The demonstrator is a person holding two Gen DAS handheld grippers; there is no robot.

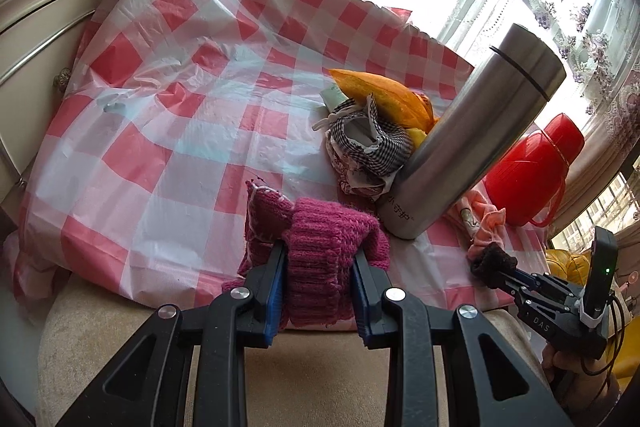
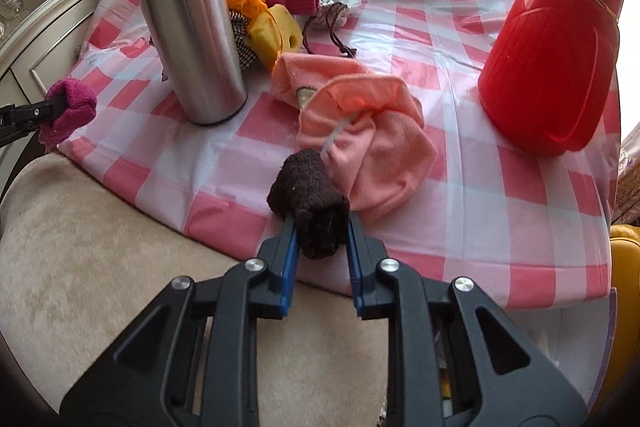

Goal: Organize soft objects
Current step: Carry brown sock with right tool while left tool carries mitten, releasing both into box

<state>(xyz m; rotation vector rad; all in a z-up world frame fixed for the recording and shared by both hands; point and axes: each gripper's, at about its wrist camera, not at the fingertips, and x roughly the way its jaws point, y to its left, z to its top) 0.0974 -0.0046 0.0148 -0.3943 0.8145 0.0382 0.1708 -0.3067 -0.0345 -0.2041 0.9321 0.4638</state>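
Left gripper (image 1: 320,259) clamps magenta knit glove (image 1: 320,247), right gripper (image 2: 322,227) pinches dark brown knit piece (image 2: 308,203); both near steel flask (image 1: 472,143), likely lifted for sorting; peach cloth (image 2: 372,147) beside flask on table

Both wrist views look steeply down, close over the checked tablecloth (image 1: 168,131), sharing the steel flask (image 2: 188,15).

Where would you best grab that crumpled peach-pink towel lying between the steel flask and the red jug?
Probably at the raised, bunched fold near the middle of the peach-pink towel, coming from above and the near table edge. That ridge stands up from the cloth, and the steel flask and red jug crowd both sides.
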